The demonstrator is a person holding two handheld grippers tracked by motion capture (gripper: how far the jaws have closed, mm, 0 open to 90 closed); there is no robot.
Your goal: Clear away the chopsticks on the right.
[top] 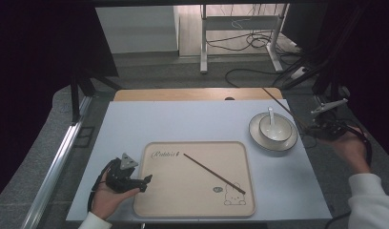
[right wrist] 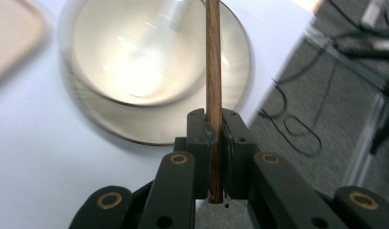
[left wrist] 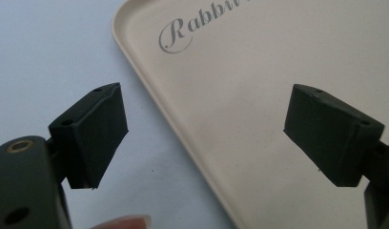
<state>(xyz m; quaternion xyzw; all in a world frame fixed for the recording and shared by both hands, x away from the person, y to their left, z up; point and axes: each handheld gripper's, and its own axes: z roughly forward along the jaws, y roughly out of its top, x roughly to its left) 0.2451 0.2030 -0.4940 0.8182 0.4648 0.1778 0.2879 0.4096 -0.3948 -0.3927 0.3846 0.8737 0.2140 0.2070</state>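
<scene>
A beige tray [top: 192,191] printed with a rabbit lies at the table's front, and one brown chopstick [top: 214,173] rests diagonally on it. My left gripper [top: 144,183] sits at the tray's left edge; in the left gripper view it [left wrist: 207,129] is open, with bare tray [left wrist: 259,71] between its jaws. At the right, beside the bowl, my right gripper [top: 321,130] is raised off the table and shut on a second chopstick [top: 283,104] that slants up and away. In the right gripper view the jaws [right wrist: 214,129] clamp the chopstick [right wrist: 212,57] near its lower end.
A white bowl [top: 273,128] with a white spoon [top: 271,116] stands on a plate [top: 259,136] at the table's right. The white table top [top: 183,119] ends just right of the plate. Cables [top: 250,43] and a desk frame lie on the floor beyond.
</scene>
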